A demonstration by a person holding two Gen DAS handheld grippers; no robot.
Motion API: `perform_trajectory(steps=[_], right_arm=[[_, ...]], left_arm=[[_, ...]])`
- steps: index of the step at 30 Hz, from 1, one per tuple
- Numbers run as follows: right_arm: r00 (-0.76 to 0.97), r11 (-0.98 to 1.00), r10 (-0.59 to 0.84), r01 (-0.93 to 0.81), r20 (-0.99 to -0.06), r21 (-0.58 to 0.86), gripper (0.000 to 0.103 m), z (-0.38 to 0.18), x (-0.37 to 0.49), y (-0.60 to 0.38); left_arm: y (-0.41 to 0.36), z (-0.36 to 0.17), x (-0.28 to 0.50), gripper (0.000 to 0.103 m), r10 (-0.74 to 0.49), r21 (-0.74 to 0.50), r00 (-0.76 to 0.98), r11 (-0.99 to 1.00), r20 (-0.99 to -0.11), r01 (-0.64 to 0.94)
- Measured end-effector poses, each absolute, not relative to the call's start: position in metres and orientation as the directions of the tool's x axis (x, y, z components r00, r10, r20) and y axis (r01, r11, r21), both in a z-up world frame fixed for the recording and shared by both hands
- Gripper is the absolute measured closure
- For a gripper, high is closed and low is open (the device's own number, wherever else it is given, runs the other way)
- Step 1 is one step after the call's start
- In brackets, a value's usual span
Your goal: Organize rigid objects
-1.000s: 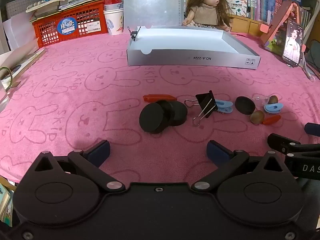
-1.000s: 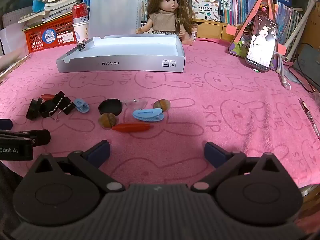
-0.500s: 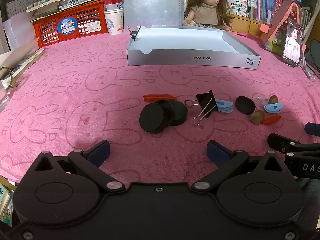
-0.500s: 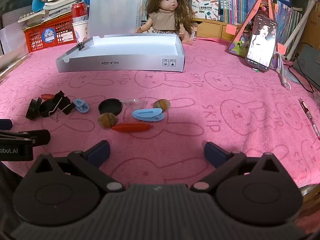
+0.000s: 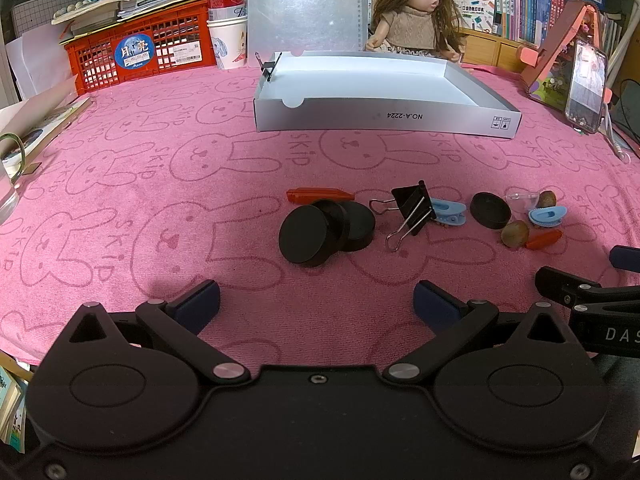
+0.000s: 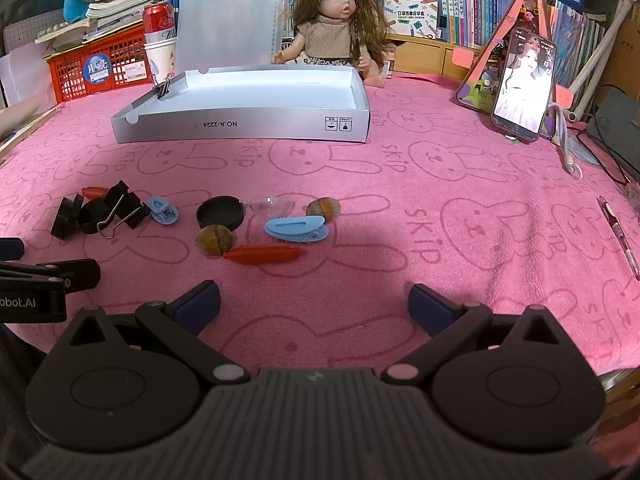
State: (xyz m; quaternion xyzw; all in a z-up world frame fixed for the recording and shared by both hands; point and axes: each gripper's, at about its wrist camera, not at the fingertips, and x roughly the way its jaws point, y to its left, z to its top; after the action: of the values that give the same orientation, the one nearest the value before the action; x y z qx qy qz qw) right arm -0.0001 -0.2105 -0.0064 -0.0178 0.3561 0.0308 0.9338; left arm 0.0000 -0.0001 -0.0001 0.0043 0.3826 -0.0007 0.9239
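Where the pink bunny-print cloth (image 5: 160, 160) runs toward the near edge, a loose row of small rigid items: three black discs (image 5: 326, 229) leaning on each other, overlapped; orange stick (image 5: 316, 195) just behind, touching or nearly so. Right of those, black binder clip (image 5: 412, 209) with wire handles splayed, resting against a small blue clip (image 5: 450, 212). Further right a lone black cap (image 6: 220, 212), clear plastic piece (image 6: 272, 205), two brown nut-like balls (image 6: 214, 240), larger blue clip (image 6: 296, 229), second orange stick (image 6: 262, 254) lying flat in front.

Behind, well apart from the row: open silver-grey box (image 6: 240, 124), white inside, one binder clip (image 6: 164, 89) pinched on its left wall. Doll (image 6: 340, 20) sitting behind box.

Left gripper (image 5: 316, 306) low over cloth, near side of discs, blue-padded fingers spread wide, nothing between. Right gripper (image 6: 314, 304) same pose beside it, near side of orange stick, fingers wide apart, empty. Both level, pointing toward box.
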Motion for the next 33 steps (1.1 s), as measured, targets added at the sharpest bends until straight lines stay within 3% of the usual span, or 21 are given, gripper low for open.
perform_trajectory(steps=[33], right_arm=[[0.746,0.997,0.049,-0.078,-0.664,-0.014,0.000,-0.0081,-0.0007,-0.2103]], left_arm=[[0.0013,0.0019,0.0007,0.000,-0.006,0.013,0.704,1.000,-0.711,0.022]])
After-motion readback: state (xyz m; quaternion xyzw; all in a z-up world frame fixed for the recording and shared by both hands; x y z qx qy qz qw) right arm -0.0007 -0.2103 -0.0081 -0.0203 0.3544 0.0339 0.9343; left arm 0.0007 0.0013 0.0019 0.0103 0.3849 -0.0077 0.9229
